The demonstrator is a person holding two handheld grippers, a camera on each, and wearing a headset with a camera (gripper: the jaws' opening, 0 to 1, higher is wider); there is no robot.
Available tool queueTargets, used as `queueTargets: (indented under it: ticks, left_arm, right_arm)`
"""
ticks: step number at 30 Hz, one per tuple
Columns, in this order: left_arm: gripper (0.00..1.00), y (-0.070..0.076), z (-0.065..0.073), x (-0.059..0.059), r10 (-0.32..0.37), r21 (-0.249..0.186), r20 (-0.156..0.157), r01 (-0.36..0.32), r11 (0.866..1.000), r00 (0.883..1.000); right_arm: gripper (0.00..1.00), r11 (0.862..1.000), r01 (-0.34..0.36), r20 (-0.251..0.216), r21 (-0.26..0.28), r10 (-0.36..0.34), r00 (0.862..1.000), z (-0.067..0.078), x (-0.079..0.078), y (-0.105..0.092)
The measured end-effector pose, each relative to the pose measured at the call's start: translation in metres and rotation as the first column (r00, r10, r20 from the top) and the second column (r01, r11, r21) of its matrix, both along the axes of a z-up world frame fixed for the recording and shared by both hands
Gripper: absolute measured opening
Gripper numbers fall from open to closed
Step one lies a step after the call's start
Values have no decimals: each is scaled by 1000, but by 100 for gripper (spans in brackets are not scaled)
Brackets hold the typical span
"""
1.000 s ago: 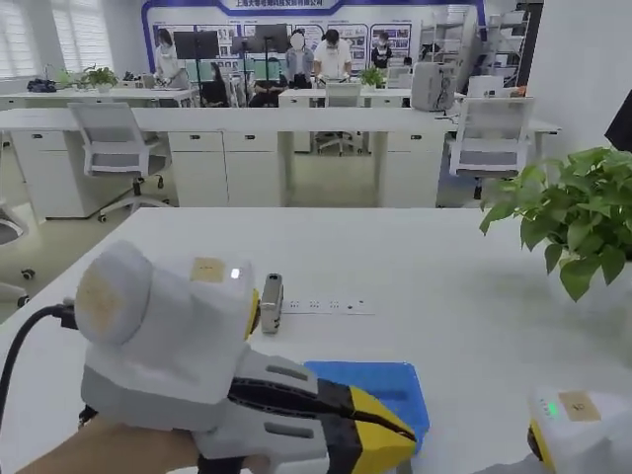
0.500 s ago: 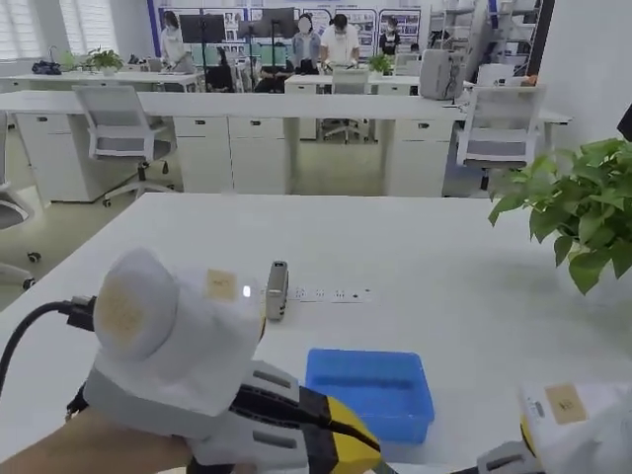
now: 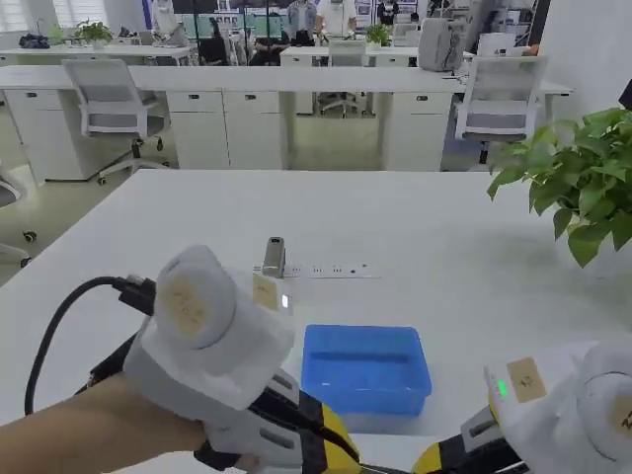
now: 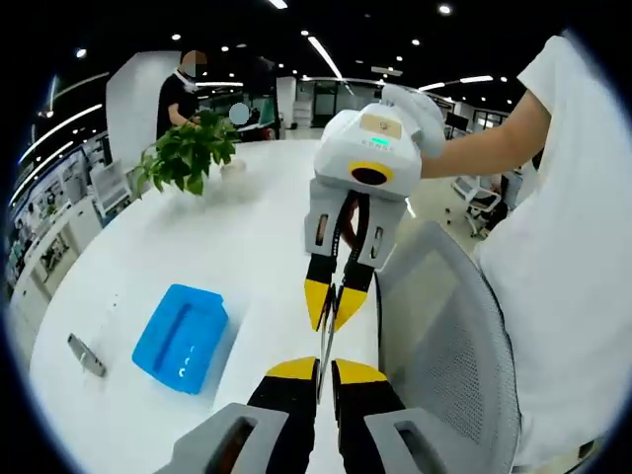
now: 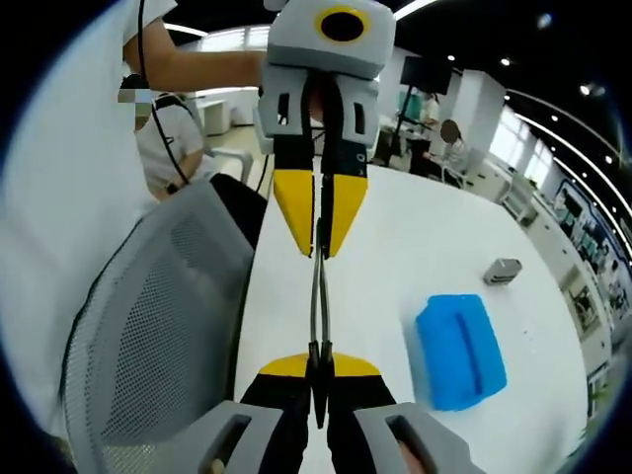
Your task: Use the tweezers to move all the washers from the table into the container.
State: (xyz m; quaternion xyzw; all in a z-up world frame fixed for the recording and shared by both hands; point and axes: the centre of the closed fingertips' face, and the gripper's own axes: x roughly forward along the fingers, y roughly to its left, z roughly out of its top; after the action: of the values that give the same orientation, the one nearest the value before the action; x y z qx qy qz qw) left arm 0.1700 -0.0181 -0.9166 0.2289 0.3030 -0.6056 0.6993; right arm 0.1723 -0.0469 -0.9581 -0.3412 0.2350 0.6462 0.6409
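Gripping tweezers (image 5: pixel 317 296) from both ends

The left gripper (image 4: pixel 317 370) and right gripper (image 5: pixel 318 367) face each other, each clamped on the tweezers over the near edge of the table (image 3: pixel 444 247). The blue container (image 3: pixel 363 400) sits just beyond.

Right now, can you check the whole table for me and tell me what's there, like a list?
Surface: white table, flat.
Job's things: blue container on the table; tweezers held between the two grippers; washers: nothing seen.
Clutter: power strip with a grey block at its end.
Grippers: left hand-held gripper and right hand-held gripper face each other, each shut on the tweezers.
Cables: black cable from the left hand-held gripper.
Surroundings: plant, mesh chair, desks behind.
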Motion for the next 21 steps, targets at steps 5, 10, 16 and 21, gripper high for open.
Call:
queueTargets:
  ticks: [5, 10, 16, 21]
  left_arm:
    - [2, 6, -22, 5, -10, 79, 10, 9, 997, 1000]
    - [0, 5, -42, 7, -15, 109, -32, 19, 994, 999]
    - [0, 12, -71, 19, 7, 204, -33, 0, 979, 999]
    - [0, 11, -97, 27, 26, 263, -32, -17, 965, 999]
  right_arm:
    - [1, 1000, -20, -15, -13, 20, 1000, -6, 2, 2]
    - [1, 995, -60, 5, -80, 61, 998, -20, 7, 1]
    - [1, 992, -76, 18, -100, 78, 997, -34, 18, 4]
    - [2, 993, -34, -34, -116, 31, 999, -65, 27, 2]
